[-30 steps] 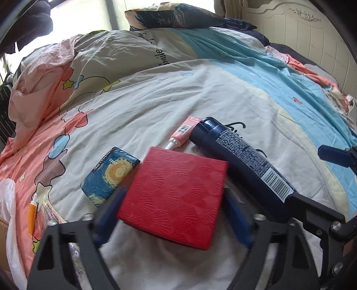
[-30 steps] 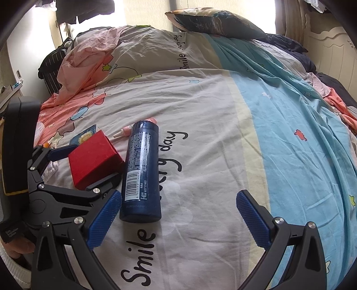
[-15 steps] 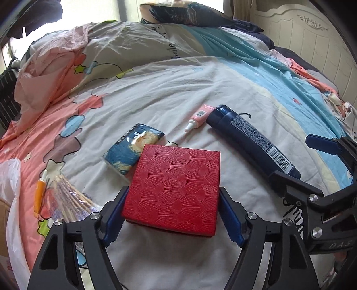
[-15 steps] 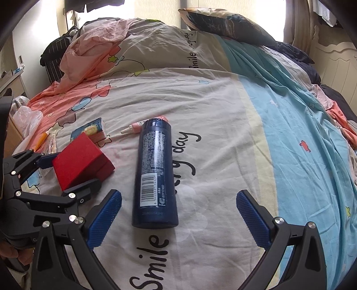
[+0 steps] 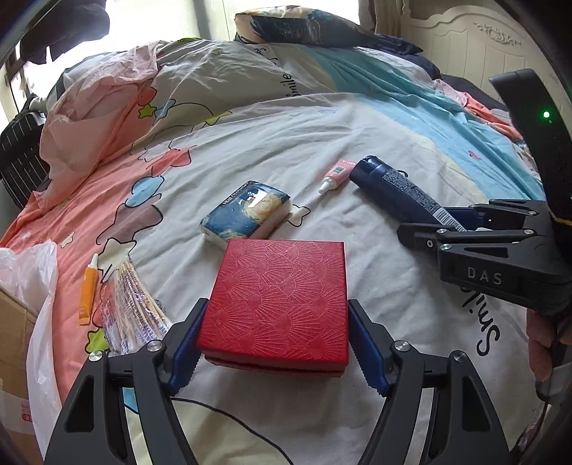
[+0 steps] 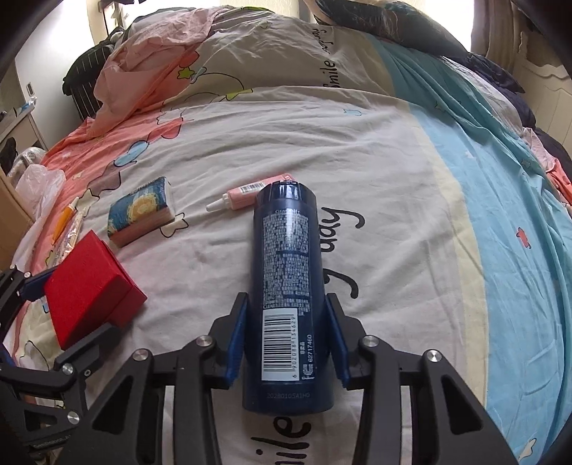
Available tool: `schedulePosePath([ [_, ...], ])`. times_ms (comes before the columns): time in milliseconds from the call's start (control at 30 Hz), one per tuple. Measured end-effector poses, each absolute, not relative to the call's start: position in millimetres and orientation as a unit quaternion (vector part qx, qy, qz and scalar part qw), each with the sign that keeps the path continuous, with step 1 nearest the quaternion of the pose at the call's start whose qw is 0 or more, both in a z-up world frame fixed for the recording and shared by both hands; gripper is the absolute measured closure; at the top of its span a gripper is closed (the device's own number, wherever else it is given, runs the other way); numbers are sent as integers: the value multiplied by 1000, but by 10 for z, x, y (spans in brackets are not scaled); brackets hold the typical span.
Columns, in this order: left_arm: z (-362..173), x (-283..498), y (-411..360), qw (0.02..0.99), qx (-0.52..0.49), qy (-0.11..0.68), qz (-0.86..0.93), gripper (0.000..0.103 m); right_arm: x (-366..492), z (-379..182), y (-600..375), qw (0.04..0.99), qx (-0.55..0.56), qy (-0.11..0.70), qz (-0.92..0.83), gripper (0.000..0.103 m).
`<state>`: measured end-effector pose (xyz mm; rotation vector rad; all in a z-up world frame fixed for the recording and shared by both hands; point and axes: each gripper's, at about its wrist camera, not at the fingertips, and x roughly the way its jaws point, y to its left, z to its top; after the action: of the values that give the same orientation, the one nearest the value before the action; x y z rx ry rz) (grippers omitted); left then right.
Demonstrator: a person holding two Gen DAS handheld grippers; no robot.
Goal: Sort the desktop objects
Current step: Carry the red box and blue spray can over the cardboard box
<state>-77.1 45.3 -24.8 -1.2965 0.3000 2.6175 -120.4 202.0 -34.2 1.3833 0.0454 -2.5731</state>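
Observation:
A red embossed box (image 5: 279,297) sits between the blue pads of my left gripper (image 5: 277,322), which is shut on its two sides. From the right wrist view the red box (image 6: 85,282) tilts in that gripper's fingers (image 6: 32,282) at the left edge. A dark blue bottle (image 6: 286,250) lies lengthwise on the bedsheet. My right gripper (image 6: 286,322) is closing on its lower end, with both pads against its sides. In the left wrist view the bottle (image 5: 393,193) runs into the right gripper's fingers (image 5: 461,221).
On the sheet lie a pink tube (image 5: 336,175), a tissue pack with a painted print (image 5: 246,211), an orange tube (image 5: 87,289) and a clear packet of sticks (image 5: 132,307). A plastic bag (image 5: 32,272) and cardboard box (image 5: 14,322) stand at the left edge. A pillow (image 5: 304,25) lies at the head.
The right gripper moved over the blue bottle and its wide jaws closed onto it. The left gripper drew the red box back, away from the bottle and tissue pack.

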Motion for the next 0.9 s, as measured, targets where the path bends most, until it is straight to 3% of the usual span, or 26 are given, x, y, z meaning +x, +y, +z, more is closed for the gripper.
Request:
schedulePosePath([
  [100, -241, -762, 438, 103, -441, 99, 886, 27, -1122, -283, 2032, 149, 468, -19, -871, 65],
  [767, -11, -562, 340, 83, -418, 117, 897, 29, -875, 39, 1936, 126, 439, -1, -890, 65],
  [900, -116, -626, 359, 89, -422, 102, 896, 11, -874, 7, 1947, 124, 440, -3, -889, 65],
])
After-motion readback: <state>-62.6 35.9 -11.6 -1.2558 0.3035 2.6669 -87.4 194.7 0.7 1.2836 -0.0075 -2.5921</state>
